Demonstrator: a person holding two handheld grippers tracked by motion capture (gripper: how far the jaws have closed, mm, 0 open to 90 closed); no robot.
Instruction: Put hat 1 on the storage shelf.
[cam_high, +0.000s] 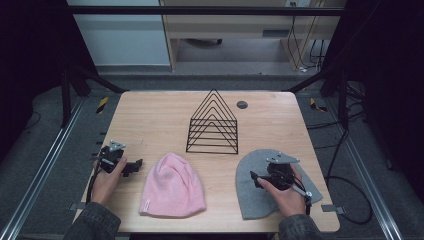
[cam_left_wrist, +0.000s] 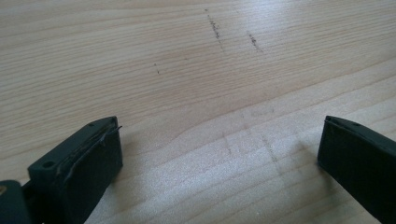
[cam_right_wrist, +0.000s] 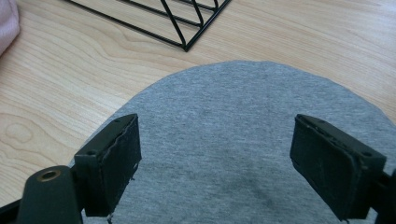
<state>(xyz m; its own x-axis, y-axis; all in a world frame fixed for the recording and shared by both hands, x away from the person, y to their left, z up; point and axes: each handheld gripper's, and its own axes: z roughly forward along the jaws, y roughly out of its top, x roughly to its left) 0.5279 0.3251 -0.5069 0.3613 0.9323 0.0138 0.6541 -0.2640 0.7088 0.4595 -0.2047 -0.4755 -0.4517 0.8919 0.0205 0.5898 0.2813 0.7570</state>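
The person has both tools down low over the table (cam_high: 150, 107) and nothing is picked up yet, so I'd judge this the approach before a first grab. The right gripper (cam_high: 260, 179) hangs over the grey beanie (cam_high: 250, 197), which lies flat at the near right of the table; in the right gripper view its jaws stand wide apart, empty, with the grey cloth (cam_right_wrist: 224, 140) spread between and beneath them. The left gripper (cam_high: 131, 167) sits over bare wood just left of the pink beanie (cam_high: 172, 186), its jaws equally wide and holding nothing. Next, I'd guess, the right one must drop and pinch a fold of that thin jersey, which lies so flat there is little to catch; the pads would need to scrape up a ridge or take the edge. The grey hat is smooth, fine-knit and rounded at the crown; the pink one is thicker, ribbed and fuzzy, with a small label at its brim. Behind them stands a black wire rack (cam_high: 213, 124) of nested triangles, rigid and open, on pale grained wood.
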